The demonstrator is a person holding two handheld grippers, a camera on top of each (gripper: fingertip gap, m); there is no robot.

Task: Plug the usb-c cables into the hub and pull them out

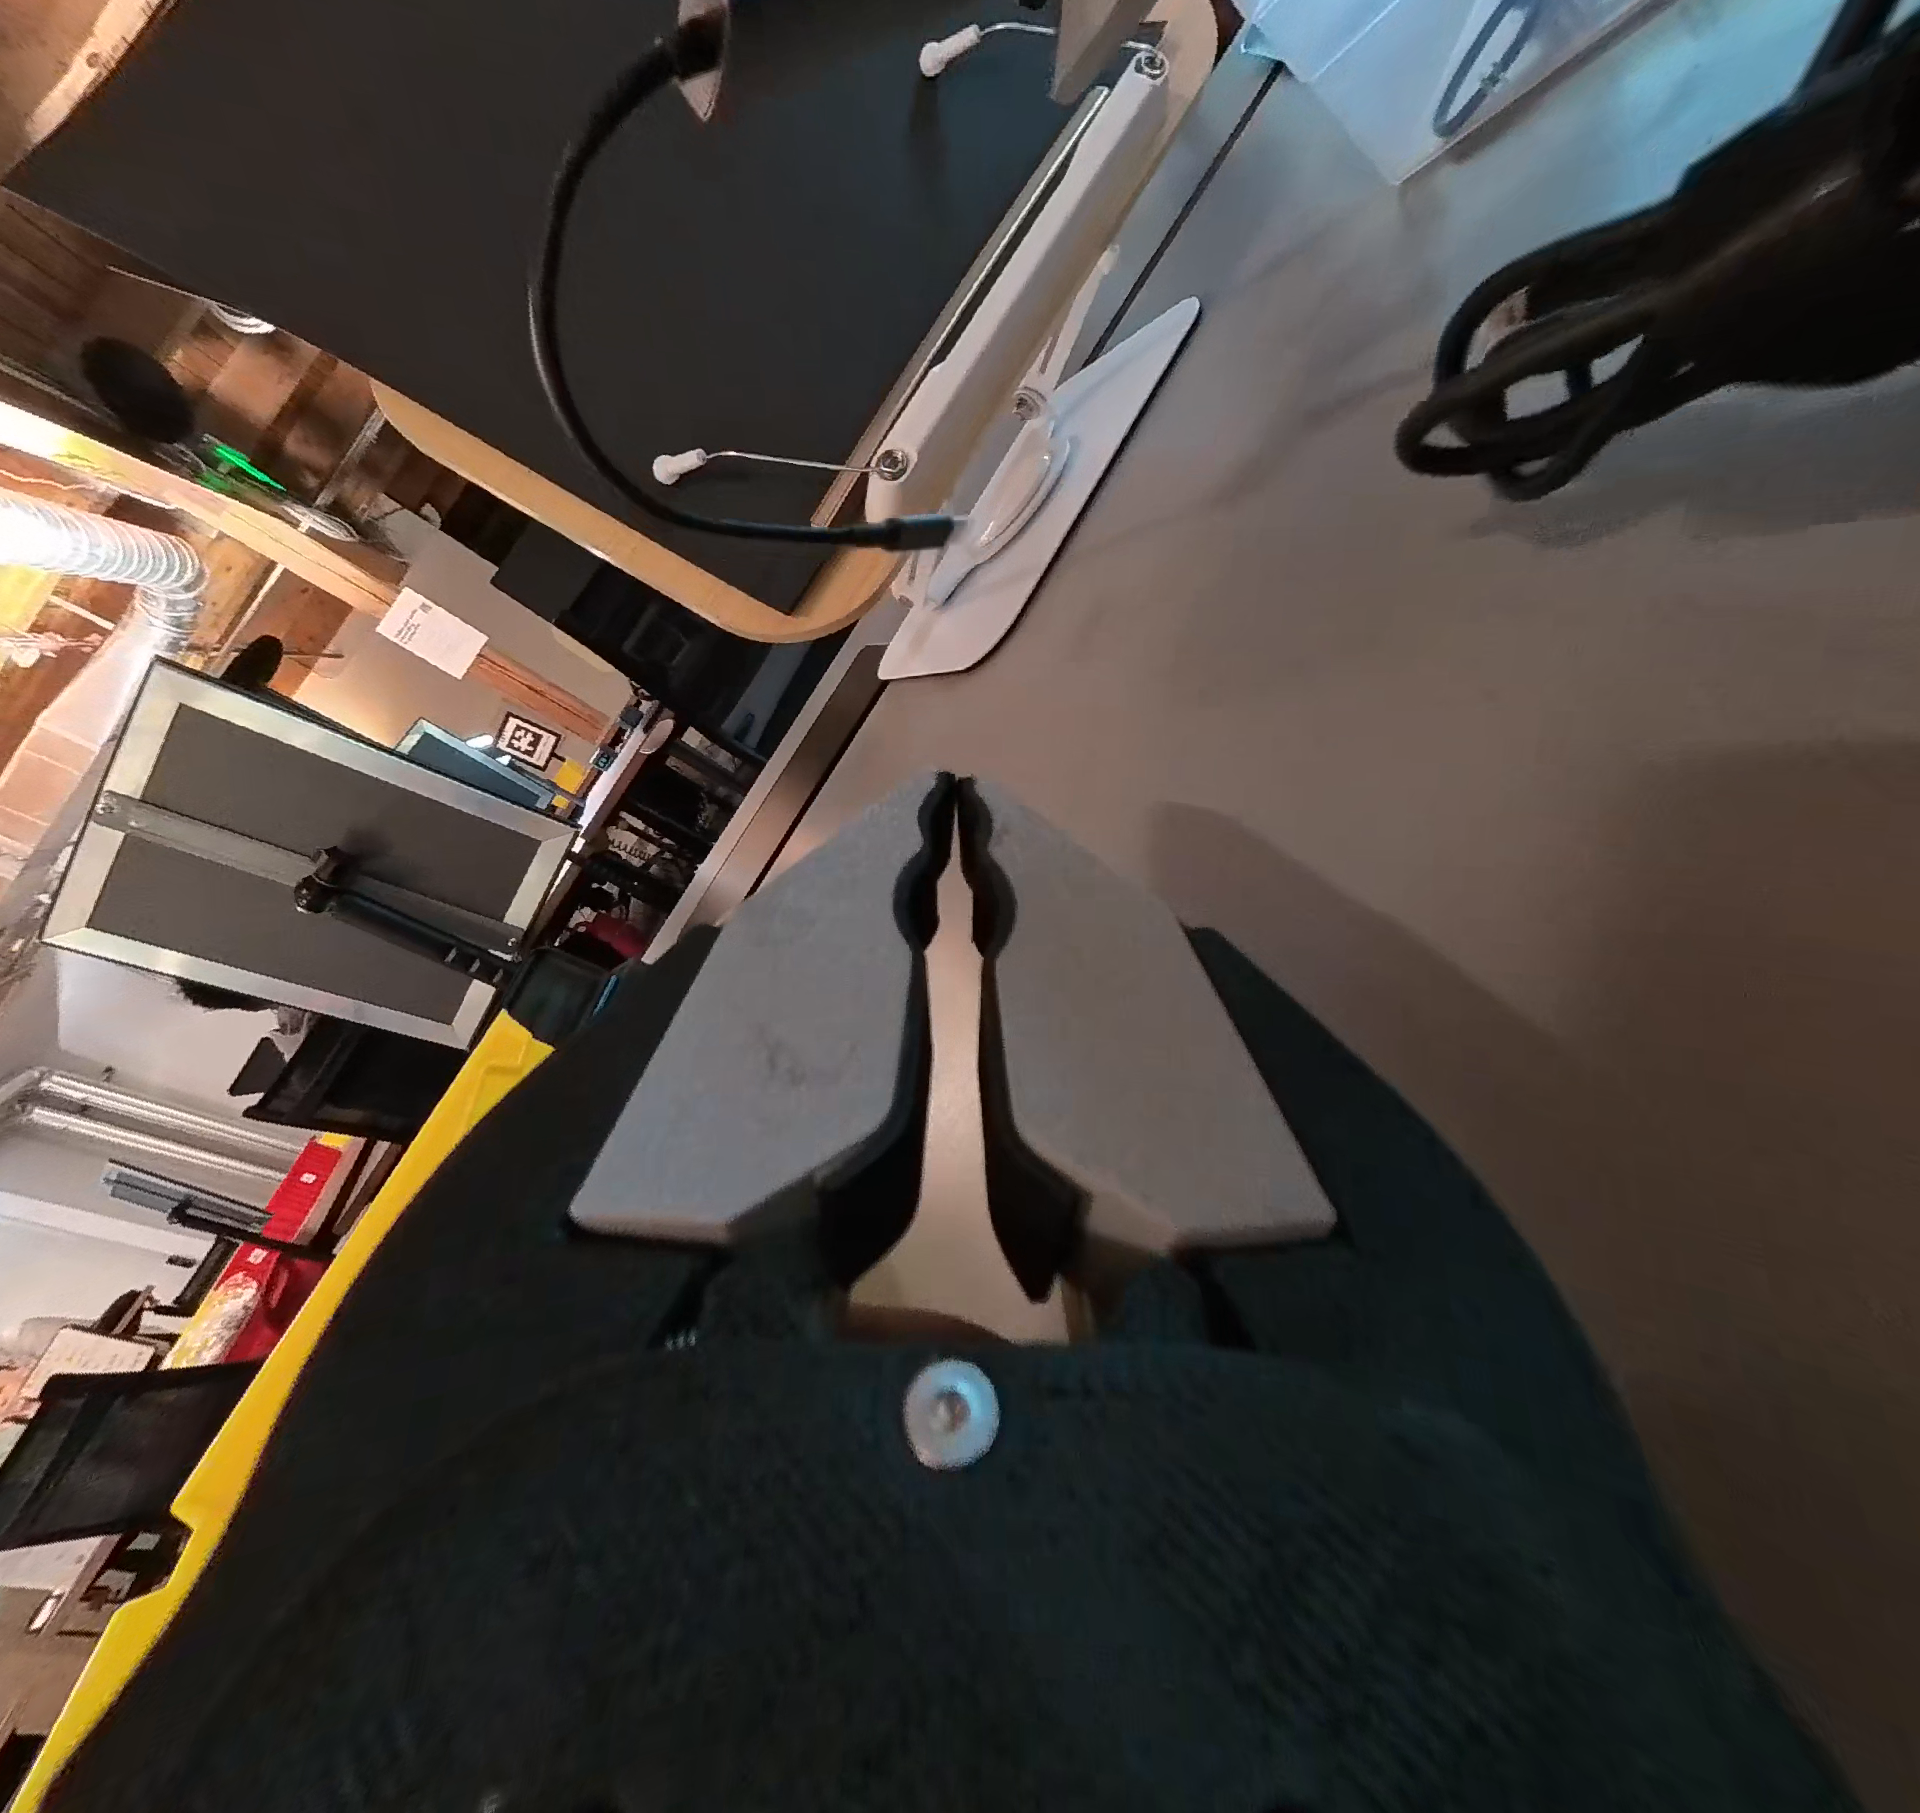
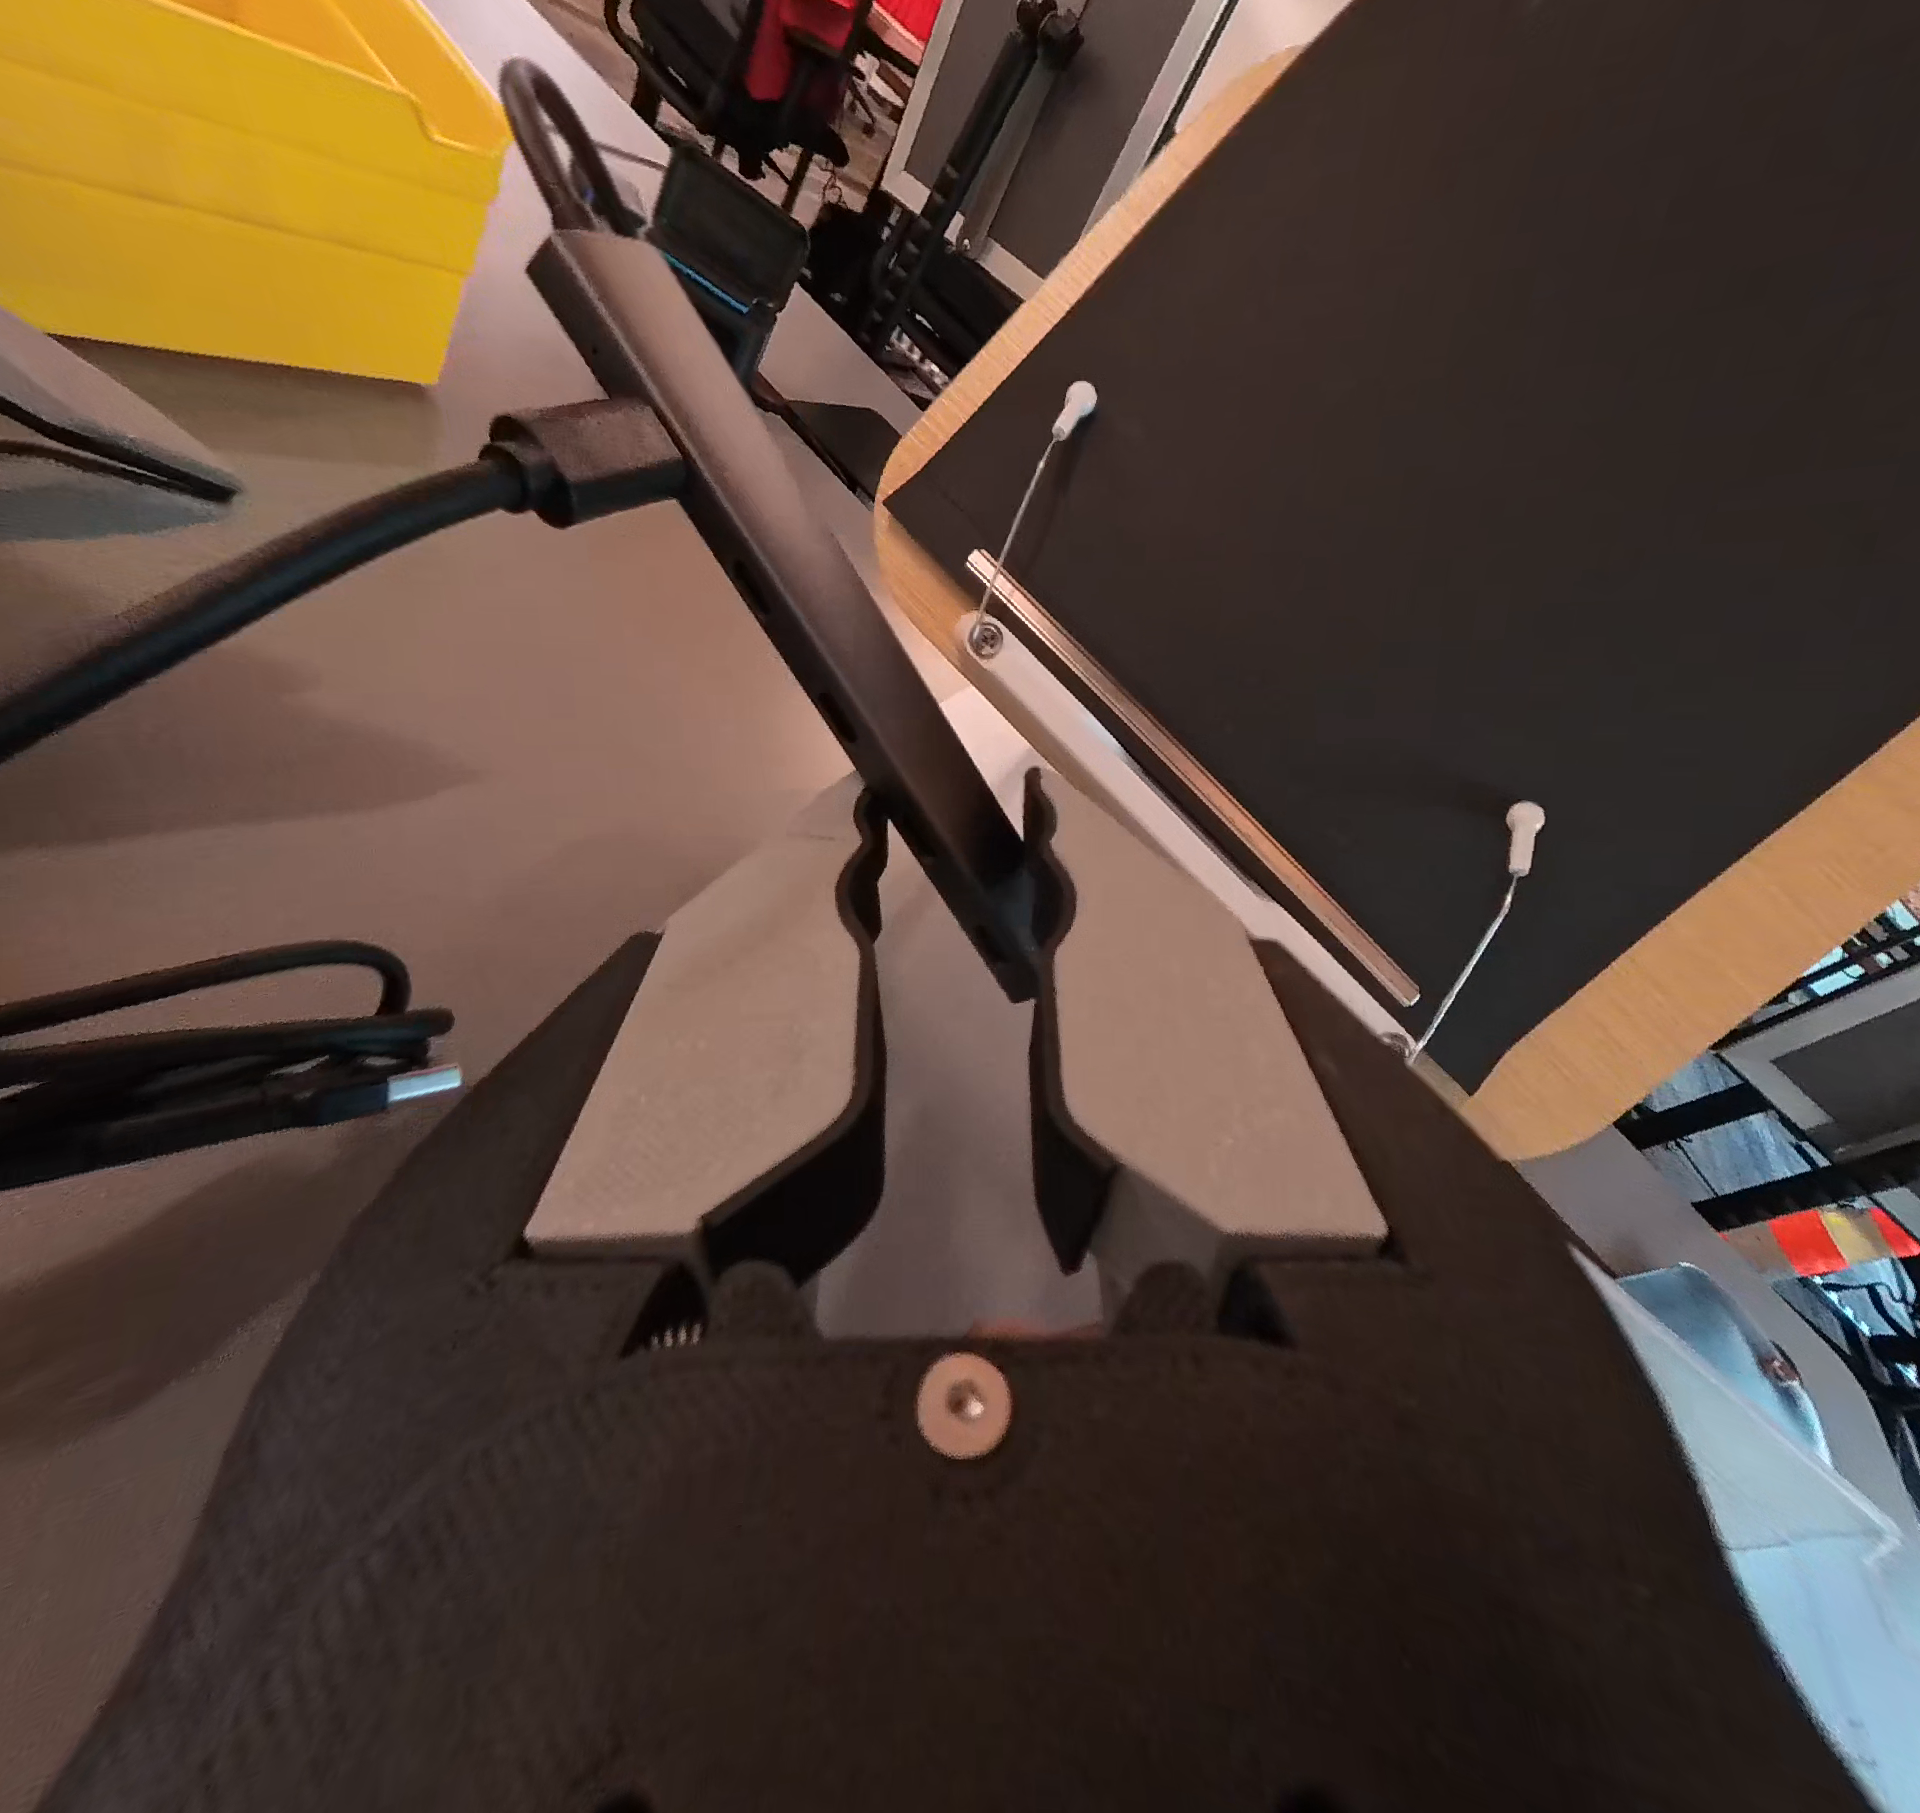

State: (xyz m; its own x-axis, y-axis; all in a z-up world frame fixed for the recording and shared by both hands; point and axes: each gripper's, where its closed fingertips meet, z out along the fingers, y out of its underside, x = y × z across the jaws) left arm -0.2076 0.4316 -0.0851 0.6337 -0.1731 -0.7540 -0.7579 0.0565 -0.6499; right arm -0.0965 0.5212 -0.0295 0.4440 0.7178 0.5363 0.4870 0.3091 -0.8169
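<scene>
The left gripper (image 1: 956, 789) was tilted hard to one side, its two fingers pressed together at the tips with nothing between them. The right gripper (image 2: 951, 828) leaned the other way, its fingers (image 2: 1039, 828) a narrow gap apart and clamped on the near end of the hub (image 2: 790, 558), held raised at a slant.

Dim warm light, soft shadows, blurred warped edges

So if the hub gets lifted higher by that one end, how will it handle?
The hub looks like a rigid bar, so it likely won't sag. Held only at one end by the right hand-held gripper, it may pivot. The thick plugged-in cable will probably drag on it.
</scene>
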